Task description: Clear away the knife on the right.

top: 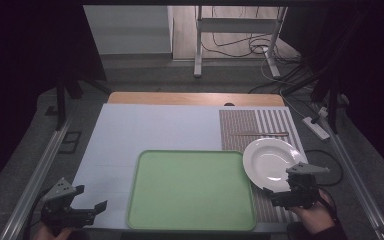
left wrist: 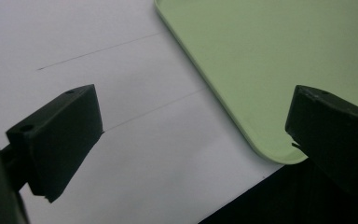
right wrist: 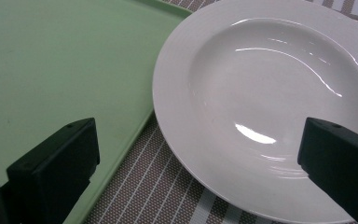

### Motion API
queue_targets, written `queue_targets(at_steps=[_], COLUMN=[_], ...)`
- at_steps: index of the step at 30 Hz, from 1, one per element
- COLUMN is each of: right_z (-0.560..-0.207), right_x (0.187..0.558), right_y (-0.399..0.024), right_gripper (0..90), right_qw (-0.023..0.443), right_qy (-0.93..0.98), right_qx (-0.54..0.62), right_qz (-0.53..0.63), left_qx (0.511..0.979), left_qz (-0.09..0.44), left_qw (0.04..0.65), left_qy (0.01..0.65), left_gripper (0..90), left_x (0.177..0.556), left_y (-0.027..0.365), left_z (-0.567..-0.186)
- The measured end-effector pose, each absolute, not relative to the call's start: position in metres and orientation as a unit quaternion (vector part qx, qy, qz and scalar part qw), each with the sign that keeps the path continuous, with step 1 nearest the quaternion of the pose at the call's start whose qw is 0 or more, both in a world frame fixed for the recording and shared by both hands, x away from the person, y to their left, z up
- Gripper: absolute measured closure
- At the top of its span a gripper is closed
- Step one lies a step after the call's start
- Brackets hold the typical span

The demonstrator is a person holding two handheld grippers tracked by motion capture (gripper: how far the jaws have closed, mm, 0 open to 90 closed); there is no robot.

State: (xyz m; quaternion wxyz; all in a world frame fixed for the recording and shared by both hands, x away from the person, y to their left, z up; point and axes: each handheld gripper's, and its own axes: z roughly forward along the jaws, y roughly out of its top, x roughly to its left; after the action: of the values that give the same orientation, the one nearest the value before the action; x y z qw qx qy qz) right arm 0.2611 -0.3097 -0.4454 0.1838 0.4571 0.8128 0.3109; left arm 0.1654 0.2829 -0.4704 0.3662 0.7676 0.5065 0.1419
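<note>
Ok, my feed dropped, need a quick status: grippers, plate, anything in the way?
Left gripper open, near tray's left corner. Right gripper open, at white plate near rim. Plate empty, overlapping green tray edge. Chopsticks beyond plate, clear.

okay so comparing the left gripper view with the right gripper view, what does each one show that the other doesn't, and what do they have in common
Left gripper view alone: the plain white table cover with faint fold lines, and a rounded corner of the tray at the cover's dark near edge.

Right gripper view alone: the empty white plate and the brown striped placemat beneath it. The plate's rim seems to overhang the tray's edge.

Shared: the green tray, bare where visible, and each view's own pair of black fingers standing wide apart, holding nothing.
</note>
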Motion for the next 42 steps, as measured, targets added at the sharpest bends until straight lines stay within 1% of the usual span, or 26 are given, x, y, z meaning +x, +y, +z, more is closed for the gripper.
queue_targets(at_steps=[9,16,21,31,37,42], right_z=[-0.444,-0.444,-0.447,-0.45,-0.453,-0.455], right_x=[0.271,0.288,0.293,0.304,0.31,0.319], right_y=[-0.312,-0.308,-0.307,-0.304,-0.301,-0.3], right_gripper=[0.0,0.0,0.0,0.0,0.0,0.0], right_qw=[0.182,0.185,0.182,0.192,0.187,0.175], right_qy=[0.812,0.812,0.814,0.822,0.827,0.825], right_qx=[0.458,0.454,0.454,0.436,0.43,0.441], right_qz=[0.314,0.316,0.315,0.312,0.309,0.308], left_qx=[0.768,0.767,0.767,0.767,0.767,0.766], left_qz=[0.143,0.142,0.142,0.142,0.142,0.142], left_qw=[0.365,0.366,0.366,0.366,0.365,0.366], left_qy=[0.506,0.507,0.507,0.508,0.509,0.509], left_gripper=[3.7,3.3,3.1,2.7,2.3,2.2], left_x=[0.165,0.165,0.165,0.166,0.166,0.166], left_y=[0.283,0.283,0.283,0.283,0.284,0.283], left_z=[-0.47,-0.47,-0.47,-0.47,-0.47,-0.47])
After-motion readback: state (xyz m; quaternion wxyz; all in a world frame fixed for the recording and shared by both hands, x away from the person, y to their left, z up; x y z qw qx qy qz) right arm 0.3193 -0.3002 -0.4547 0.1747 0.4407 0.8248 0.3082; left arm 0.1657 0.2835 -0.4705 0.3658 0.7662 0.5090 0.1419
